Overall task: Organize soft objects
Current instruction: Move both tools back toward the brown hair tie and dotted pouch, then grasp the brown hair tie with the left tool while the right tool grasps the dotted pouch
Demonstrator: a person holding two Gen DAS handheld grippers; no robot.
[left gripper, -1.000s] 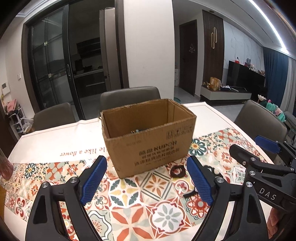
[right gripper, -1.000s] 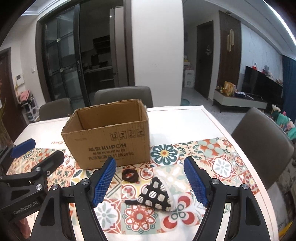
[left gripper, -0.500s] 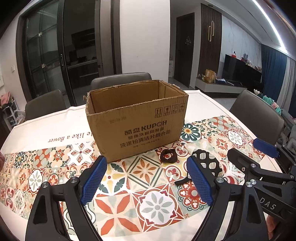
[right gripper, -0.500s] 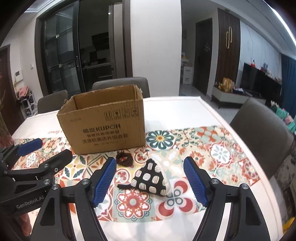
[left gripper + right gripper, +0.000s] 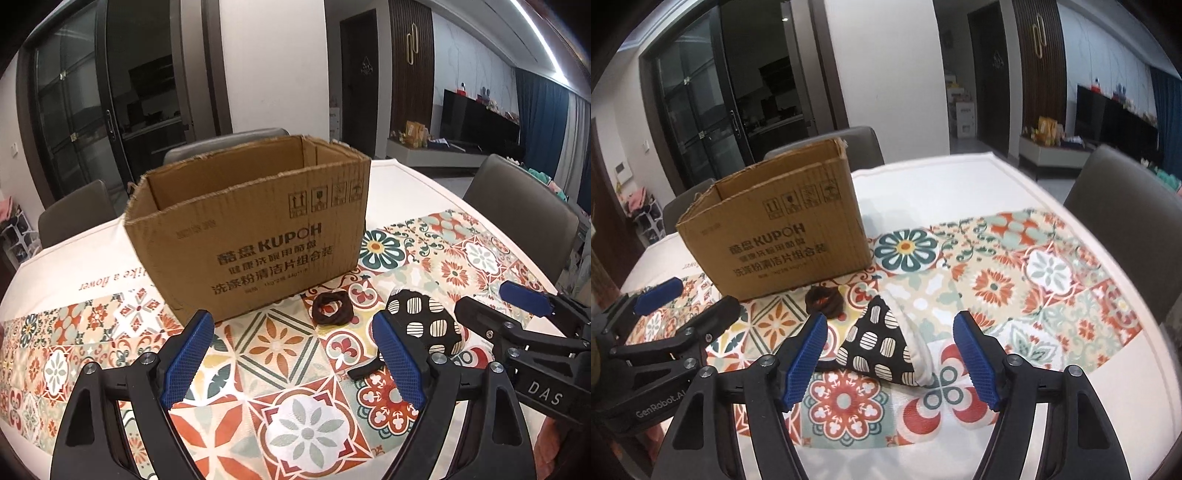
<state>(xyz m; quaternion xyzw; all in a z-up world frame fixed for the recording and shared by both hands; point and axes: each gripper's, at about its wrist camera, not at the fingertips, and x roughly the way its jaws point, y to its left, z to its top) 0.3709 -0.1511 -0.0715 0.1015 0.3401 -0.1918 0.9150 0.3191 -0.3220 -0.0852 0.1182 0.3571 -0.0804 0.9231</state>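
Open corrugated cardboard box (image 5: 255, 236), torn rim, printed lettering, stands on the worktop (image 5: 960, 184) over a glossy cloth of floral tile print. Just before it lies a dark brown scrunchie (image 5: 331, 308), ruffled ring. Beside that, a soft triangular pouch (image 5: 882, 341), black with cream striped ovals, pale lining showing at one edge. Left gripper (image 5: 291, 363) tilted down above the cloth, jaws spread wide, nothing between. Right gripper (image 5: 890, 358) tilted down, jaws spread but just been closing, the pouch framed between them, pads not pressing it. Left view shows the box's bare inner walls; right view mostly its outer faces. Grey chairs (image 5: 1126, 221) around.
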